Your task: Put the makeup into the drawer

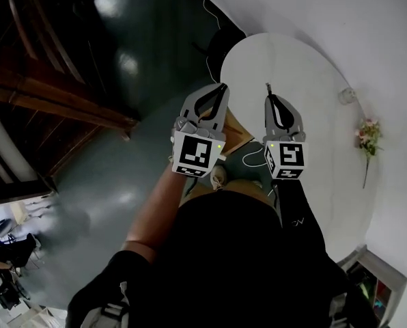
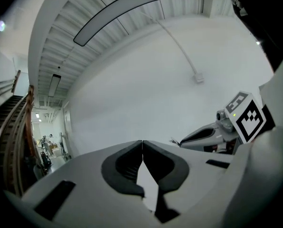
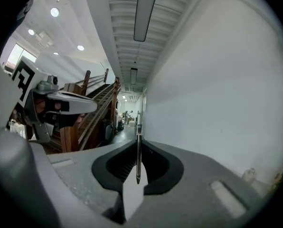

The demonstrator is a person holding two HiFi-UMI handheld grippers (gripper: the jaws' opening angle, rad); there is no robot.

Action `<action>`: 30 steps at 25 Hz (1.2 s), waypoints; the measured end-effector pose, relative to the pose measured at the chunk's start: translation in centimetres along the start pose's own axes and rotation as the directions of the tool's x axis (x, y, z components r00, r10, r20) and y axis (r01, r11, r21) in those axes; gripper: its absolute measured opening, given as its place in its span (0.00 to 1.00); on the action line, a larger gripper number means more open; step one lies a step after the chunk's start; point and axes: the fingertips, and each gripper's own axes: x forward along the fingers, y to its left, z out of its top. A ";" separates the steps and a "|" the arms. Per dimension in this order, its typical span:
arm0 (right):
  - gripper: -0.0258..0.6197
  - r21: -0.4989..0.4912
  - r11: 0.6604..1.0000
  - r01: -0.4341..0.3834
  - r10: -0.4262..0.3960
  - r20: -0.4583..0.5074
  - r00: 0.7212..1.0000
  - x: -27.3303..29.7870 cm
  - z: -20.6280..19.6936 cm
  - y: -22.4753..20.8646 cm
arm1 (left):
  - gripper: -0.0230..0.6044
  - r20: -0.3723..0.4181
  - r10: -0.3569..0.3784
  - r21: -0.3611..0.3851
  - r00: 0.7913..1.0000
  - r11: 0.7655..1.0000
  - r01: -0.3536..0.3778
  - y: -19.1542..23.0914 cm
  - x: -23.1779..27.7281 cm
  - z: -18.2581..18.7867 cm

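Two hand-held grippers, side by side in front of the person's torso, both pointing about level toward a white table (image 1: 306, 60).

- Left gripper (image 1: 223, 87): carried on a bare forearm. Jaws pressed together at the tips with nothing between them.
- Right gripper (image 1: 269, 98): carried on a dark-sleeved arm, just beside the left gripper and apart from it. Jaws pinch a slender makeup stick (image 3: 138, 158).
- Makeup stick: held edge-on between the right pads. Its long axis runs along the line the gripper points, with the far end reaching a little past the jaw tips toward the table and the pointed end lying back toward the gripper's body.

Surroundings:
- Wooden piece (image 1: 236, 134): below and between the two grippers, at the table's near rim. What it is cannot be told.
- Cable (image 1: 210, 19): trails over the dark glossy floor (image 1: 121, 53) beyond the table.
- Small clear jar (image 1: 346, 95): by the table's right rim.
- Sprig of flowers (image 1: 369, 137): further right, well apart from both grippers.
- Wooden staircase (image 1: 46, 80): far left.
- Open shelf unit (image 1: 377, 279): low at the right, beside the person.
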 end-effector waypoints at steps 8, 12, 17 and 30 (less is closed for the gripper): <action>0.09 0.019 0.989 -0.143 0.144 -0.249 0.958 3.1 -9.1 5.2 | 0.05 -0.047 0.030 -0.039 0.998 0.999 -0.031 1.1 -0.8 -2.4; 0.09 0.028 0.972 -0.232 0.227 -0.353 0.908 3.5 -13.4 7.3 | 0.05 -0.068 0.040 -0.056 0.997 0.997 -0.044 0.7 -0.5 -3.3; 0.09 0.086 0.951 -0.298 0.300 -0.499 0.813 3.3 -18.9 9.7 | 0.05 -0.091 0.045 -0.066 0.995 0.997 -0.051 0.6 -0.8 -4.3; 0.14 0.085 0.941 -0.328 0.323 -0.518 0.792 4.2 -20.1 11.7 | 0.05 -0.123 0.084 -0.072 0.989 0.993 -0.094 2.2 -3.0 -5.6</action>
